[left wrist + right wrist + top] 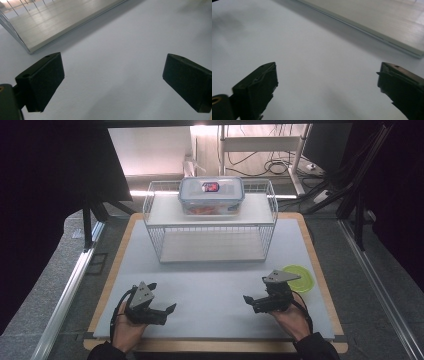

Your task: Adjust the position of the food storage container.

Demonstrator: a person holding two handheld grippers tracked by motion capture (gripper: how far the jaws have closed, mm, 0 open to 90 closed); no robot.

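While both grippers sit low at the near edge of the white mat (215,285), nothing is in either one. Left gripper (159,306) has its jaws spread wide and empty — in the left gripper view bare mat lies between them, with the corner of the wire rack (210,220) up ahead. Right gripper (252,301) is the same: jaws apart, nothing between them, rack base board crossing the top of the right gripper view.

Nearest thing to either hand is the green lid (298,278), flat on the mat just beyond and outboard of the right gripper, close to it. It's round, so no long axis to line up with. The right gripper's jaws point inward toward mat centre, away from the lid, so that hand would likely need to swing outward to face it. Left gripper is well apart from it.

Clear food container (211,195) with a blue-rimmed lid stands on the rack's top shelf, far side, roughly centred between the two hands — long axis running left-right across the table.
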